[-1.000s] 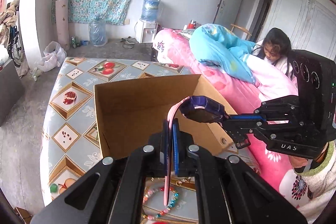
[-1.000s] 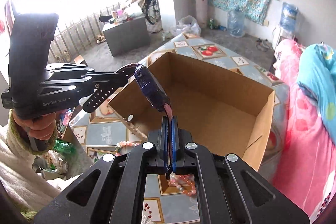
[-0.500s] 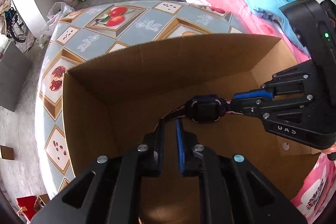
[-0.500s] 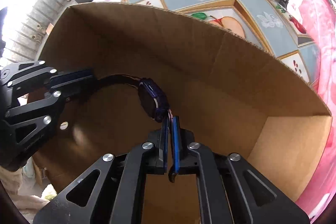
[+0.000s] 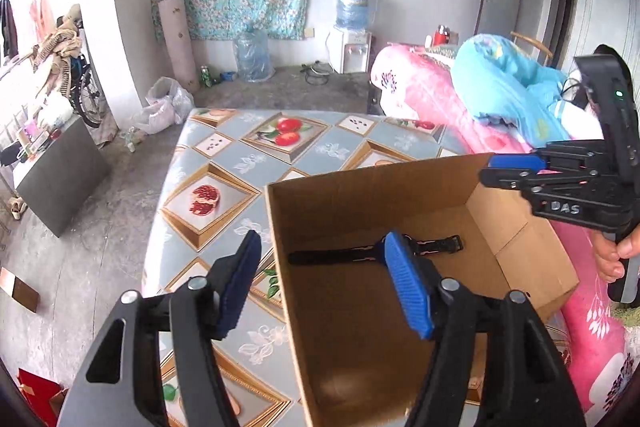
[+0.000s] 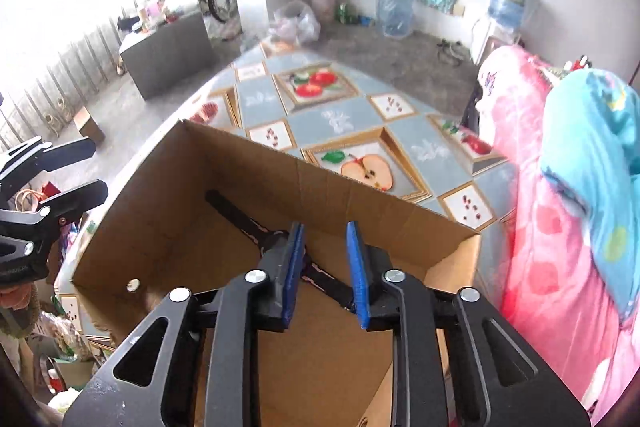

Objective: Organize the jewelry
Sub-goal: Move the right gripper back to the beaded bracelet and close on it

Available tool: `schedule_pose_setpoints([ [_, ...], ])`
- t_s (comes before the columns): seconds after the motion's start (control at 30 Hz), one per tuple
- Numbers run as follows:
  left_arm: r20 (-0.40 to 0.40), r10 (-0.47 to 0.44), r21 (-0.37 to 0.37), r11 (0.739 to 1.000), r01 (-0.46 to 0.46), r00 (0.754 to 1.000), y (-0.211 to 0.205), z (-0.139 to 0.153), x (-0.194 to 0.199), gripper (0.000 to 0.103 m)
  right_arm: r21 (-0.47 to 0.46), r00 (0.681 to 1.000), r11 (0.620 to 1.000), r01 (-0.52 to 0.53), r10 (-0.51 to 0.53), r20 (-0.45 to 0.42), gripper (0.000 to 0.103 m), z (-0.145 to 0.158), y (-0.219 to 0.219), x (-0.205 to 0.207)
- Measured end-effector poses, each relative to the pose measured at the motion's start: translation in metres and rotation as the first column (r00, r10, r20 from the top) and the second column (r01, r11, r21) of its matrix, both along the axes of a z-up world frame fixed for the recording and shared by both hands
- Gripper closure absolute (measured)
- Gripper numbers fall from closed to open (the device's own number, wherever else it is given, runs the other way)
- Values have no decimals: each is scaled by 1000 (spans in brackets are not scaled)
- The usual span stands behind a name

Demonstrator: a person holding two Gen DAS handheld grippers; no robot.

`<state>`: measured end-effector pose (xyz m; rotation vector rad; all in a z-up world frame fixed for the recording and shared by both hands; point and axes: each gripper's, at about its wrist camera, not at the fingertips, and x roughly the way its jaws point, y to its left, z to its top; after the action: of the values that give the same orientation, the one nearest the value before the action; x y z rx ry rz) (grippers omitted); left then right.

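A dark wristwatch [image 5: 372, 251] with a black strap lies flat on the floor of the open cardboard box [image 5: 360, 175], free of both grippers. My left gripper [image 5: 324, 283] hovers above the box's near left wall, its jaws opening wide with nothing between the blue pads. In the right wrist view the watch strap [image 6: 236, 213] shows on the box [image 6: 320, 171] floor, its face partly hidden behind a finger. My right gripper [image 6: 325, 267] hangs over the box, jaws opening and empty. Each gripper also shows in the other's view: the right gripper [image 5: 496, 171], the left gripper [image 6: 92, 171].
The box stands on a table with a fruit-patterned cloth [image 5: 224, 187]. A bed with pink and blue bedding [image 5: 440, 91] runs along the right. A hand [image 5: 616, 255] holds the right gripper's handle. A grey cabinet [image 6: 168, 55] stands on the floor at the left.
Both grippers let go of the watch, which now lies on the box floor. Both jaws opened, and both grippers drew back up out of the box.
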<state>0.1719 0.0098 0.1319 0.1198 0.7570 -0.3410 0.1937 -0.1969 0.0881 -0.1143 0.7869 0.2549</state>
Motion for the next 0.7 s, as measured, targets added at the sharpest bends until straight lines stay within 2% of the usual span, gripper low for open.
schedule_pose_setpoints([
  [0.07,21,29,-27,999,-28,999,21,5,-29,27,40,995,999,18,-22,99,45,13,-10,-51],
  [0.1,23,43,-36,998,-42,999,30,5,-43,24,54,991,998,32,-39,131,40,14,-13,-75],
  [0.17,17,65,-46,997,-64,998,43,-2,-71,20,66,985,996,58,-68,161,19,8,-16,-116],
  [0.23,-12,85,-44,995,-85,996,49,-16,-92,17,53,982,993,106,-113,152,11,-10,-14,-145],
  [0.3,-72,93,-30,995,-95,993,47,-40,-106,17,28,981,987,161,-163,107,8,-37,-7,-166],
  [0.37,-132,100,1,995,-100,986,38,-68,-110,17,23,985,985,174,-174,20,8,-70,6,-178],
  [0.4,-148,112,30,994,-108,983,32,-82,-108,17,35,984,984,175,-174,-24,8,-83,11,-167],
  [0.47,-157,119,85,991,-106,980,20,-108,-106,17,18,977,980,200,-198,-76,8,-101,22,-171],
  [0.57,-153,137,195,975,-106,979,3,-141,-100,17,22,974,977,213,-210,-80,8,-102,31,-171],
  [0.7,-173,69,256,966,-22,983,-13,-164,-114,17,-9,975,977,214,-214,-62,8,-102,36,-167],
])
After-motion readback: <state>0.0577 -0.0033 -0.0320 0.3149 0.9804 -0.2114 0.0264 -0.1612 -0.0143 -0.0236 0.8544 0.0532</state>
